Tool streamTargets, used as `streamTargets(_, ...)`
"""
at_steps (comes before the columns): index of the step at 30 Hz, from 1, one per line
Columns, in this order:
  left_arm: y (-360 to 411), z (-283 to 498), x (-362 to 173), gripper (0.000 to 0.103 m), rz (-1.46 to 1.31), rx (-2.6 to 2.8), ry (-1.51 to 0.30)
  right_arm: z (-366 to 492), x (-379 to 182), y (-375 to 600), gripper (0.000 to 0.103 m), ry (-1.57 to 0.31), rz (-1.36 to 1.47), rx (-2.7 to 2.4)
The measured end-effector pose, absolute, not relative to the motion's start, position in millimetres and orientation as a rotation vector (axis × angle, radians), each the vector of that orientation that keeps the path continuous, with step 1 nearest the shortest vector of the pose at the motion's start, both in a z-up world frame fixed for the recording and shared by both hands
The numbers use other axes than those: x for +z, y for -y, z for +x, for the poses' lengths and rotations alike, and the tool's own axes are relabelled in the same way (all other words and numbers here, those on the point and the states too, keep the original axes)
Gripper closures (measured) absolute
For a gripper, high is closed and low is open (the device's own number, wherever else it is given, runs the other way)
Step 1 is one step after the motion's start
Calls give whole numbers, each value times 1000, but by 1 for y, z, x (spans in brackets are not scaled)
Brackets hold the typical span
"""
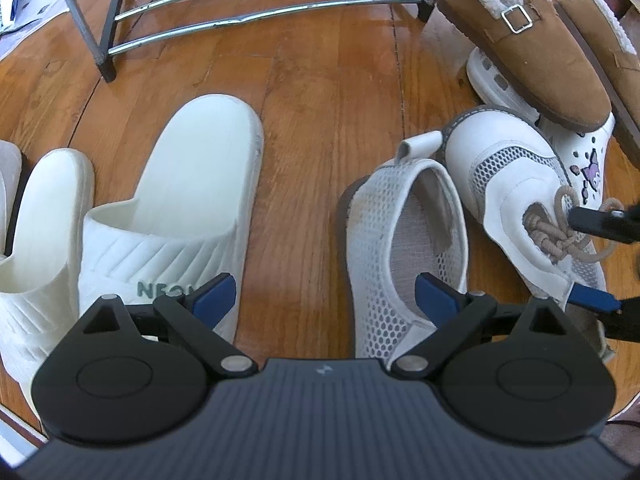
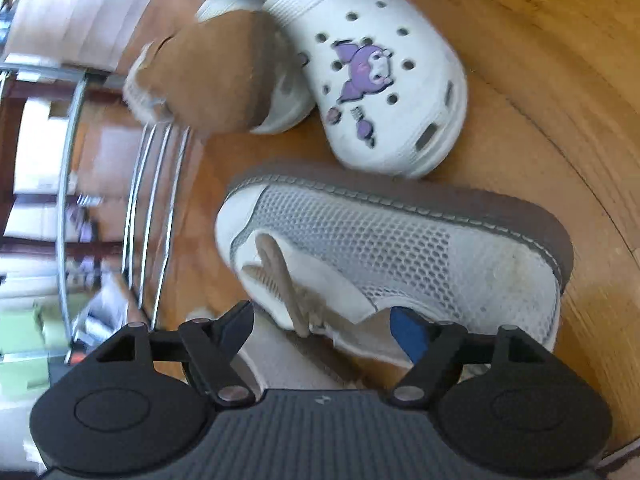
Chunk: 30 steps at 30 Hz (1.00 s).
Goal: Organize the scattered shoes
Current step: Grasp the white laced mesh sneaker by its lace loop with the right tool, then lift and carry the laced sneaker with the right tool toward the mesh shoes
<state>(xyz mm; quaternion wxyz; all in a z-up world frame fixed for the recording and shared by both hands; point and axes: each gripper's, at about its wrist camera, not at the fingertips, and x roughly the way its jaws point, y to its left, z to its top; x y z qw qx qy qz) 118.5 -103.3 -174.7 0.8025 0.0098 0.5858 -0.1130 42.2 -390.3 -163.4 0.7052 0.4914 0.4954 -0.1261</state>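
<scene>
My left gripper (image 1: pixel 324 296) hangs open above the wood floor, between a white slide (image 1: pixel 192 184) and a white mesh slip-on (image 1: pixel 400 240); its right fingertip overlaps the slip-on's opening. A second white slide (image 1: pixel 44 220) lies at the far left. My right gripper (image 2: pixel 322 326) stands open over a white mesh sneaker (image 2: pixel 400 240) lying on its side, with the beige laces and tongue between the fingers and neither pad pressing. In the left wrist view the right gripper (image 1: pixel 592 260) straddles that sneaker (image 1: pixel 516 184) at its laces.
A white clog with a purple charm (image 2: pixel 380 80) lies just beyond the sneaker. Brown fur-lined shoes (image 1: pixel 532 48) rest partly on another white clog. A metal shoe rack (image 1: pixel 248 4) stands at the back. Papers lie at the far left.
</scene>
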Motion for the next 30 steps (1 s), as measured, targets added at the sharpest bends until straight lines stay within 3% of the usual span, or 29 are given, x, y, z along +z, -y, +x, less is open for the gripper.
streamTargets(4, 111, 115, -180, 5, 46, -251, -1261, 53, -168, 357, 24, -1034, 877, -362)
streamTargets(7, 109, 115, -181, 5, 32, -248, -1258, 47, -169, 346, 66, -888, 855, -359)
streamTargets(8, 108, 115, -180, 5, 30, -251, -1257, 44, -174, 351, 88, -858, 916, -335)
streamTargets(11, 108, 114, -179, 5, 41, -259, -1251, 37, -187, 370, 88, -814, 1095, -267)
streamTargets(18, 105, 115, -183, 5, 23, -266, -1259, 33, -196, 380, 87, -797, 1145, -206)
streamTargets(21, 106, 117, -186, 5, 25, -266, -1262, 39, -204, 383, 77, -842, 1180, -241)
streamTargets(23, 108, 117, -188, 5, 31, -271, -1258, 55, -207, 379, 76, -875, 1123, -276)
streamTargets(25, 110, 115, -190, 6, 33, -275, -1251, 66, -210, 377, 88, -873, 1117, -264)
streamTargets(28, 111, 113, -194, 13, -9, -319, -1260, 71, -209, 376, 90, -823, 1146, -228)
streamTargets(30, 113, 112, -197, 24, -52, -349, -1277, 64, -194, 379, 90, -727, 1138, -171)
